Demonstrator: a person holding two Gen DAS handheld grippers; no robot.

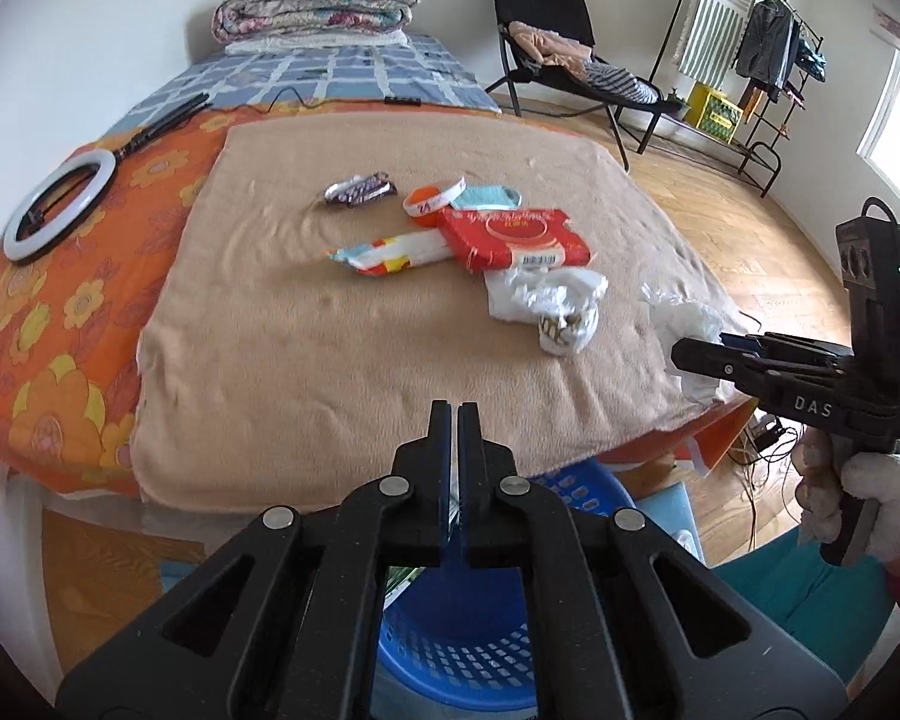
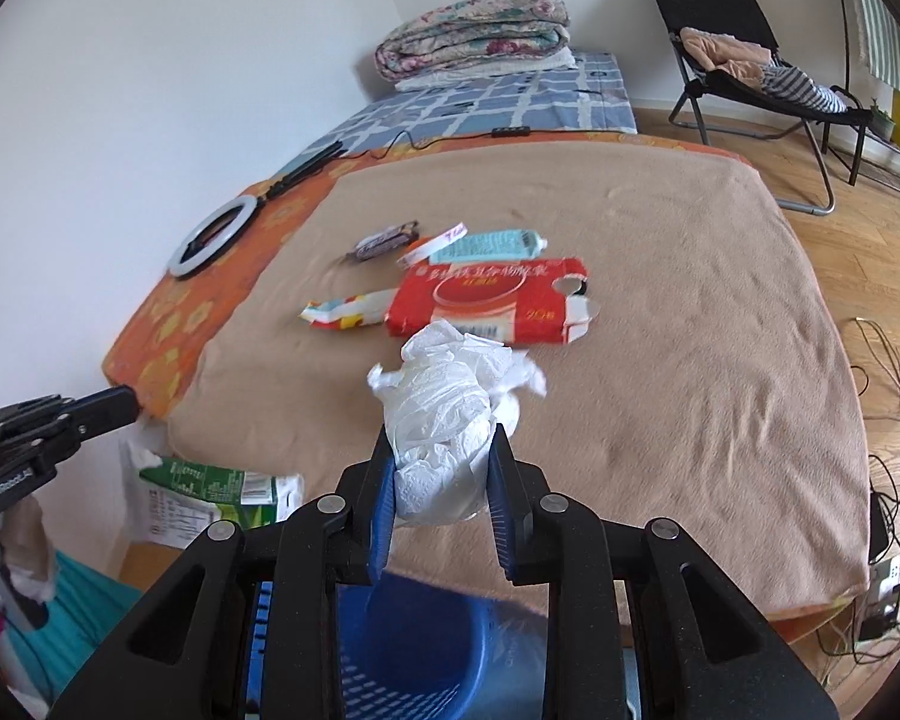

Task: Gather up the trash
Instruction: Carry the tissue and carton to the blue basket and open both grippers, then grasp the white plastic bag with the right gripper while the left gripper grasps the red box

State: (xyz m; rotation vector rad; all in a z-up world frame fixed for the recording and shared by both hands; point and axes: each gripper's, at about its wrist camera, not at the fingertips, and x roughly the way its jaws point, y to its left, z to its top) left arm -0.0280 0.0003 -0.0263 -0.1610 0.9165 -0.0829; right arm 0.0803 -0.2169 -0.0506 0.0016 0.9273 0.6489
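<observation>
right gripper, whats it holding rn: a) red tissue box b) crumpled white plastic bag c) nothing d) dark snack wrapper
b: the right wrist view shows the right gripper with its blue-padded fingers closed on a crumpled white plastic bag, above the blue basket; the red tissue box lies on the blanket.

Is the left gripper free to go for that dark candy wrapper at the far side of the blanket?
Probably yes. The left gripper is shut and empty, and bare blanket lies between it and the candy wrapper. Nothing covers the wrapper; it lies apart from the other trash.
</observation>
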